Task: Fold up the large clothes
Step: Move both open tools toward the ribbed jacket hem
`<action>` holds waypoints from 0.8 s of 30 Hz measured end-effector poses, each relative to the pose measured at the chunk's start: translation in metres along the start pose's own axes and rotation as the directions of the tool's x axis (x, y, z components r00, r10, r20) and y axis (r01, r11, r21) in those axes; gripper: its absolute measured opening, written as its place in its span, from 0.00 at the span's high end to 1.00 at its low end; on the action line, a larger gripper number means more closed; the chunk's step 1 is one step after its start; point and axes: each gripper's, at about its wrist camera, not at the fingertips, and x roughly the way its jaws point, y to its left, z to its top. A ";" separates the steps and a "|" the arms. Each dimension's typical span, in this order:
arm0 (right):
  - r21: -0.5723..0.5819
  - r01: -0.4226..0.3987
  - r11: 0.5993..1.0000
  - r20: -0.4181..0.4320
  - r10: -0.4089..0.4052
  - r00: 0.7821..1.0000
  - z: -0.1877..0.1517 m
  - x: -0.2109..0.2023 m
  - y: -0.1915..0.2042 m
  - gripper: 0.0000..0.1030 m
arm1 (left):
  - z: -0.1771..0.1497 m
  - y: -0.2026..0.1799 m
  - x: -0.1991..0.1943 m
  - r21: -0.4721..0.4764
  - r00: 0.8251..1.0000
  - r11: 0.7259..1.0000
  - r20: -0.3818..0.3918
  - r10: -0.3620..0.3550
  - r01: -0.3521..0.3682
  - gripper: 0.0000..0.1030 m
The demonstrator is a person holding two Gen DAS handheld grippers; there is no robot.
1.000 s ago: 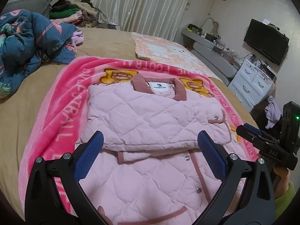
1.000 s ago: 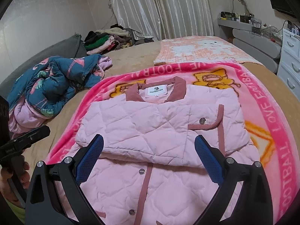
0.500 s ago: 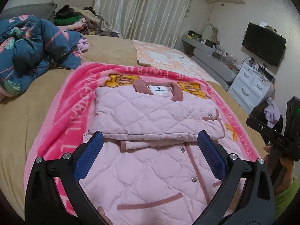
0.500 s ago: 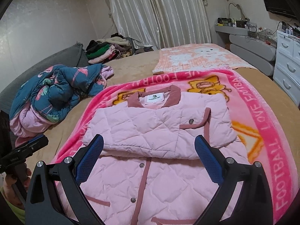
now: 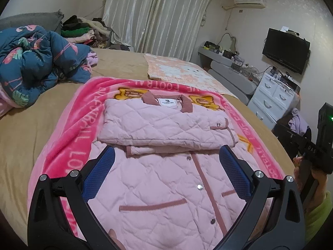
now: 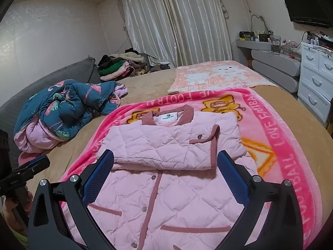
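Observation:
A pink quilted jacket with dusty-rose trim lies front up on a pink blanket on the bed. Both sleeves are folded across its chest, collar at the far end. It also shows in the right wrist view. My left gripper is open and empty, held above the jacket's lower half. My right gripper is open and empty too, above the lower half. Each gripper shows in the other's view, the right one at the right edge, the left one at the left edge.
A crumpled blue floral quilt lies at the left of the bed. A peach towel lies beyond the blanket. A pile of clothes sits by the curtain. White drawers and a TV stand at the right.
Both grippers have pulled back and risen from the jacket, so more of its hem and pockets shows. The jacket has not moved. Both stay open.

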 end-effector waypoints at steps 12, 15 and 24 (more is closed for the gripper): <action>-0.027 -0.021 0.999 0.021 0.021 1.000 -0.011 -0.036 0.004 0.04 | -0.019 -0.022 -0.024 0.034 1.000 0.999 0.000 0.024 -0.024 0.09; -0.044 -0.015 0.999 0.026 0.016 1.000 -0.016 -0.045 0.007 0.04 | -0.025 -0.026 -0.028 0.043 1.000 0.999 -0.003 0.028 -0.028 0.09; -0.079 -0.005 0.997 0.022 0.006 1.000 -0.035 -0.061 0.010 0.04 | -0.044 -0.034 -0.034 0.064 0.999 0.997 -0.011 0.038 -0.038 0.09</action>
